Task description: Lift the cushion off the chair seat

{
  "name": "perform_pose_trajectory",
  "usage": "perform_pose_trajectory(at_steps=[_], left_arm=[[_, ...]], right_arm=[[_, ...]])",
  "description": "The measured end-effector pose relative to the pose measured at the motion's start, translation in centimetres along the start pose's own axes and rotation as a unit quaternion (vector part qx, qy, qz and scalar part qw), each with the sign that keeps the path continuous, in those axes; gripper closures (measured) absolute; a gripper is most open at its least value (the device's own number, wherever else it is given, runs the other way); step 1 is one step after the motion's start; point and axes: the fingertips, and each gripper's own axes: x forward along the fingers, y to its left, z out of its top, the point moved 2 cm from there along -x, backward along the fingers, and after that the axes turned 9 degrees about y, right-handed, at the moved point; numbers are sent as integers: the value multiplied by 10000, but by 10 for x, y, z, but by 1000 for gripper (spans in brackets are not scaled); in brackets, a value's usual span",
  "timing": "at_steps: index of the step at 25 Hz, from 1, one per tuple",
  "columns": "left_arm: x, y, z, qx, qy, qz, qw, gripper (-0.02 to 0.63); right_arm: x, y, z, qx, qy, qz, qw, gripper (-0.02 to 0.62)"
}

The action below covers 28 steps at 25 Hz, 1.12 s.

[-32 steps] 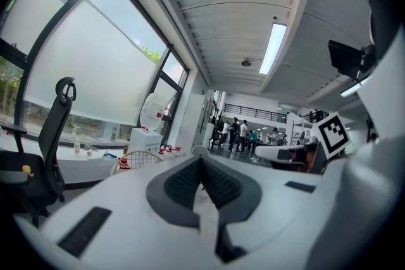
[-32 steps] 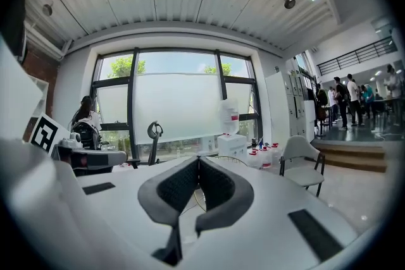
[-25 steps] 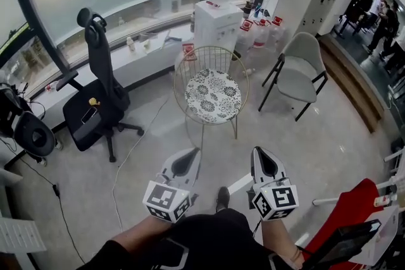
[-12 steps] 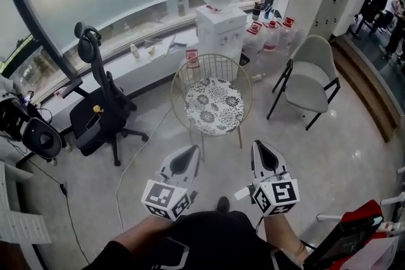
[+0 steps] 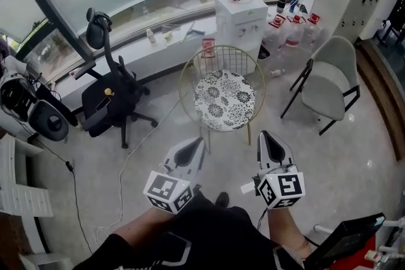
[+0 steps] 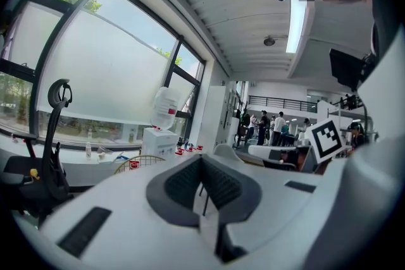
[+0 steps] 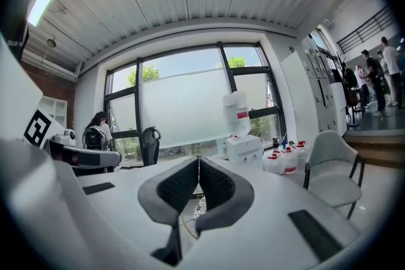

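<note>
A round cushion (image 5: 224, 99) with a black-and-white flower print lies on the seat of a gold wire chair (image 5: 221, 62) in the middle of the head view. Both grippers hover over the floor short of the chair, not touching it. My left gripper (image 5: 196, 144) points toward the chair's near left side, jaws together and empty. My right gripper (image 5: 265, 136) points toward its near right side, jaws also together with nothing held. A bit of the cushion (image 7: 196, 210) peeks below the right jaws; the wire chair back (image 6: 138, 163) shows past the left jaws.
A black office chair (image 5: 114, 95) stands left of the wire chair. A grey armchair (image 5: 329, 85) stands to the right. Behind are a water dispenser (image 5: 239, 12) with spare bottles (image 5: 285, 35) and a long window ledge (image 5: 139, 50). A cable (image 5: 126, 161) runs across the floor.
The person has stepped closer to the wire chair, and the view has swung left. Both grippers travelled forward with the body, jaws unchanged.
</note>
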Motion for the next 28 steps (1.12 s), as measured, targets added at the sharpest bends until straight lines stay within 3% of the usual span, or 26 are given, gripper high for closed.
perform_pose_trajectory(at_steps=[7,19,21,23,28], left_arm=[[35,25,5,-78,91,141,9998,601],[116,100,21,-424,294,40,9987,601],[128,114,23,-450,322,11,9985,601],[139,126,26,-481,333,-21,9983,601],[165,156,34,-474,381,-107,9981,601]], right_arm=[[41,-26,-3,145,205,11,9997,585],[135,-74,-3,231,845,-275,9958,583],[153,-80,-4,216,957,-317,9947,566],[171,-86,-5,238,1081,-347,9933,488],[213,-98,-15,306,1314,-431,9899,466]])
